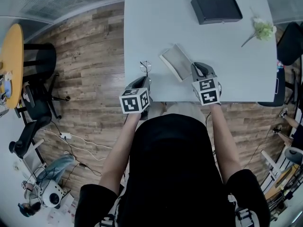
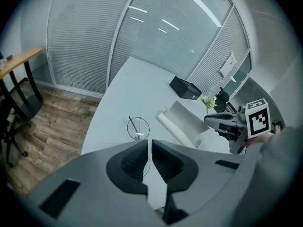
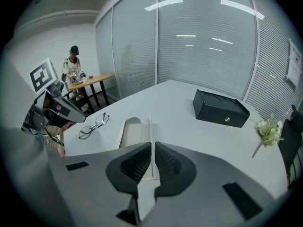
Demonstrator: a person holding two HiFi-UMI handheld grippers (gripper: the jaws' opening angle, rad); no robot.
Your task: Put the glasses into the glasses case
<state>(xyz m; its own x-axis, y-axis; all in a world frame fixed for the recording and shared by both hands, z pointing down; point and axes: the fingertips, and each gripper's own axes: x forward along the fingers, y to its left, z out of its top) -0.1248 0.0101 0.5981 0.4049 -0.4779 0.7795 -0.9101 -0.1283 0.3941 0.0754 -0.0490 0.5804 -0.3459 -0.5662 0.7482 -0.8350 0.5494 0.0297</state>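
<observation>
1. Big white table (image 1: 156,27) takes up most of the head view, with wood floor around it. The person stands at its near edge with a gripper in each hand.
2. Black box (image 1: 216,9) sits closed at the far side, well apart from everything else.
3. The glasses case (image 1: 176,63) is open near the front edge, between the two grippers. Its tray lies flat on the table and its lid stands up.
4. Right gripper (image 3: 153,143) – the jaws are nearly together, pinching the thin edge of that upright lid, which runs straight up the slit between the pads.
5. Left gripper (image 2: 149,141) – the jaws are almost pressed together too, with just a narrow slit left. It's tilted down at the table's front left corner, tips just short of the glasses. A thin bit of wire rim shows through the slit, but I honestly can't tell if the pads touch it.
6. The glasses (image 3: 93,126) are thin wire frames with round lenses. They lie on the table left of the case, near it but not touching, so not in the case yet.
7. A small pale flower (image 1: 263,30) lies by the far right edge, just right of the box.
</observation>
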